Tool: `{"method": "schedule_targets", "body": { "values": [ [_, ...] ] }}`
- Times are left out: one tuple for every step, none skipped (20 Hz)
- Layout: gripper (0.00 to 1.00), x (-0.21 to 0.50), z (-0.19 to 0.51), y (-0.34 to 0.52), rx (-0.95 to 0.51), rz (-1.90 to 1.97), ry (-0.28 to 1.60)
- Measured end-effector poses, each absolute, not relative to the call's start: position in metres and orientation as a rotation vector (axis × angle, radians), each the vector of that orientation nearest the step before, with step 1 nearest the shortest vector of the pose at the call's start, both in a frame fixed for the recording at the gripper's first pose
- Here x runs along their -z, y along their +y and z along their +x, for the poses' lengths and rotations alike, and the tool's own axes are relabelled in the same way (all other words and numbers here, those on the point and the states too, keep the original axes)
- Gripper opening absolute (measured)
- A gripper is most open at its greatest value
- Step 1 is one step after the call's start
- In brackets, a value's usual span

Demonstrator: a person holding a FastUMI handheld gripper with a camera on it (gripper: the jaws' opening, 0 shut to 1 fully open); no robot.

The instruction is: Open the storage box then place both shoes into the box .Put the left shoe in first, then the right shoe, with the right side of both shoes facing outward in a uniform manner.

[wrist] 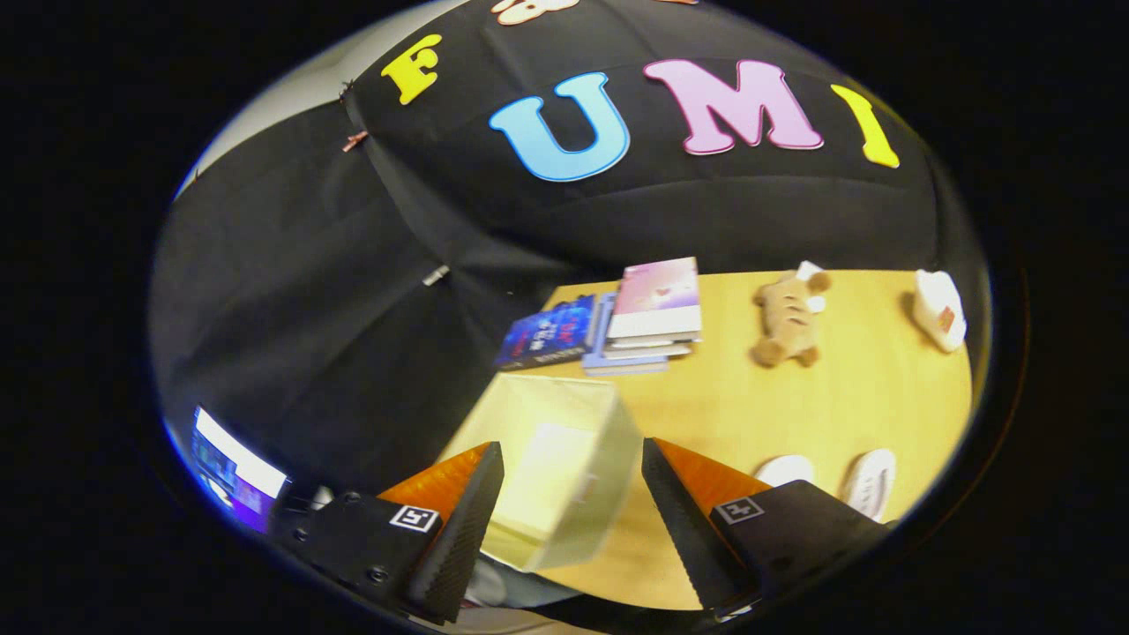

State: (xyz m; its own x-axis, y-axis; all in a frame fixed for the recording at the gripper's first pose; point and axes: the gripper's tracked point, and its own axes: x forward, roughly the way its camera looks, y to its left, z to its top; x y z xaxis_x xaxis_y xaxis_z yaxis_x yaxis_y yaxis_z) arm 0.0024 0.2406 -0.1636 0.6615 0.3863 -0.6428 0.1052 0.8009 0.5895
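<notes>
We look from the gripper (571,507) itself, forward along its parted fingers and tilted down at the counter (847,406) — the storage box (564,476) close between them, the books (631,322) and the booth's wall farther ahead.

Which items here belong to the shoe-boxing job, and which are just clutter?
Job: storage box, between the open gripper fingers; two white shoes beyond the right finger.

Clutter: stacked books, dark blue book, plush toy, small white object, all on the wooden table.
</notes>
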Motion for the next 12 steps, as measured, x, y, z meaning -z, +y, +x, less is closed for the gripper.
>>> {"method": "schedule_targets", "body": {
  "values": [
    [0.97, 0.181, -0.013, 0.220, -0.142, 0.585, 0.872],
    [0.97, 0.199, -0.030, 0.201, -0.114, 0.536, 0.895],
    [0.97, 0.214, -0.046, 0.182, -0.083, 0.493, 0.920],
    [0.96, 0.231, -0.062, 0.169, -0.064, 0.454, 0.955],
    [0.97, 0.248, -0.082, 0.158, -0.046, 0.417, 1.000],
    [0.96, 0.267, -0.098, 0.157, -0.040, 0.396, 1.041],
    [0.96, 0.282, -0.111, 0.153, -0.044, 0.384, 1.083],
    [0.95, 0.298, -0.127, 0.153, -0.049, 0.373, 1.127],
    [0.94, 0.310, -0.141, 0.154, -0.057, 0.368, 1.167],
    [0.92, 0.318, -0.149, 0.153, -0.064, 0.368, 1.196],
    [0.91, 0.327, -0.155, 0.155, -0.071, 0.365, 1.214],
    [0.88, 0.339, -0.161, 0.157, -0.081, 0.353, 1.234]
  ]
}}
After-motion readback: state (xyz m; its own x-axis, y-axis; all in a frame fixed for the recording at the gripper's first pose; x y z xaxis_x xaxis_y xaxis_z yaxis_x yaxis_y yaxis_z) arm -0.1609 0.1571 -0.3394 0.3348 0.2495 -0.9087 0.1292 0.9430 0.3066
